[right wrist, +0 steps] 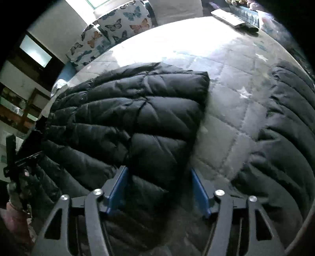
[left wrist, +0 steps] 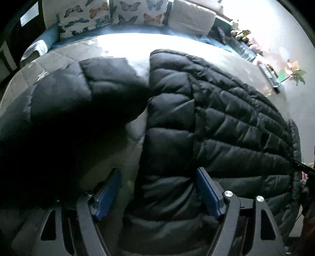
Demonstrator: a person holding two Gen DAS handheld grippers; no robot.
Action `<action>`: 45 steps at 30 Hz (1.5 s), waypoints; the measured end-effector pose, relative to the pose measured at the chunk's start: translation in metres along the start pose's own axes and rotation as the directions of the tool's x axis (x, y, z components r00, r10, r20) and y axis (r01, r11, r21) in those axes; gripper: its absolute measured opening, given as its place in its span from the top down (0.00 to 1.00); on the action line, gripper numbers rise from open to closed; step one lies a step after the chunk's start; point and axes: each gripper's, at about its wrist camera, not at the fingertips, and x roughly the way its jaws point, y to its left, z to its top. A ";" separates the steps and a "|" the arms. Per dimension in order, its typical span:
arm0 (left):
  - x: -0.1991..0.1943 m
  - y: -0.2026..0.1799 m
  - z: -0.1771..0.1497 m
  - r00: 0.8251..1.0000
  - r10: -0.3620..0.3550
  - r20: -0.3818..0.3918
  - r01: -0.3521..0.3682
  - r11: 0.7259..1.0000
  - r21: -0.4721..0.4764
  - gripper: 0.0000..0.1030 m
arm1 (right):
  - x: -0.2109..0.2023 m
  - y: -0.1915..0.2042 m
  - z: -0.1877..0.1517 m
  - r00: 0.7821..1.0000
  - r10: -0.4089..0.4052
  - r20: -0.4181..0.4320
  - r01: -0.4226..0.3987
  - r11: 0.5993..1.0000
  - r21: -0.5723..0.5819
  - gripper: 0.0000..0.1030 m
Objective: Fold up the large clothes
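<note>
Between the two dark lobes of the puffer jacket (right wrist: 137,118) a strip of bare quilted bed (right wrist: 226,118) runs open, wide enough for my right claw (right wrist: 159,189) to pass. My left claw (left wrist: 159,191) stands with its jaws apart over the jacket's edge, bare bed under one finger. Far side: butterfly pillows (left wrist: 110,15) wall the bed; a remote control (right wrist: 230,17) lies near the far corner.

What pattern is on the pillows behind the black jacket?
Colourful butterflies on white pillows, clearest in the right wrist view.
</note>
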 end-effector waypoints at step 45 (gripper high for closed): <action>-0.189 0.266 0.030 0.881 0.422 0.214 -0.257 0.807 -0.531 0.68 | -0.030 0.136 0.045 0.975 -0.052 0.216 0.151 0.869 -0.472 0.68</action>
